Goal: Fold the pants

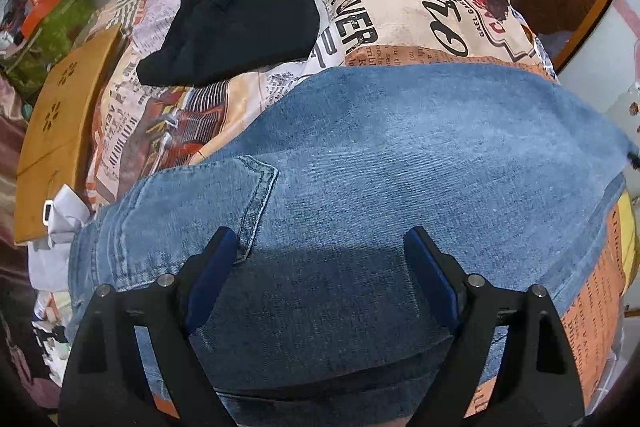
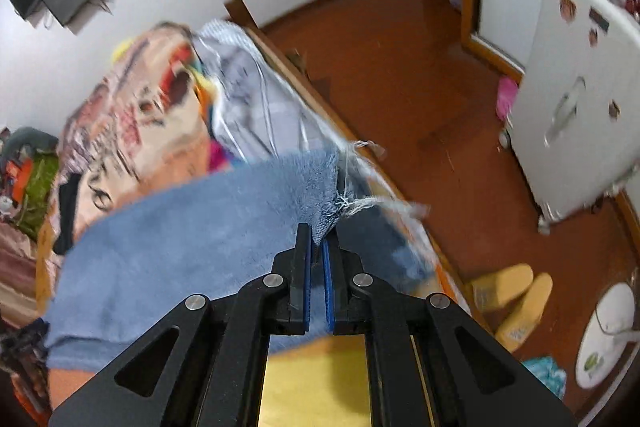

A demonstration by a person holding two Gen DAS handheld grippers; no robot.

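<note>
Blue denim pants [image 1: 392, 163] lie folded across a bed with a newspaper-print cover [image 1: 400, 7]; a back pocket [image 1: 224, 195] shows at the left. My left gripper [image 1: 320, 239] is open just above the denim, holding nothing. In the right wrist view the pants [image 2: 192, 239] are blurred, with a frayed hem [image 2: 344, 203] raised at the bed's right edge. My right gripper [image 2: 319, 235] is shut on that frayed hem end of the pants.
Folded black cloth [image 1: 236, 31] lies on the bed beyond the pants. A wooden board [image 1: 60, 131] and clutter sit left of the bed. Right of the bed are wooden floor [image 2: 420, 87], yellow slippers [image 2: 516, 299], a white cabinet [image 2: 576, 95] and a fan base [image 2: 608, 335].
</note>
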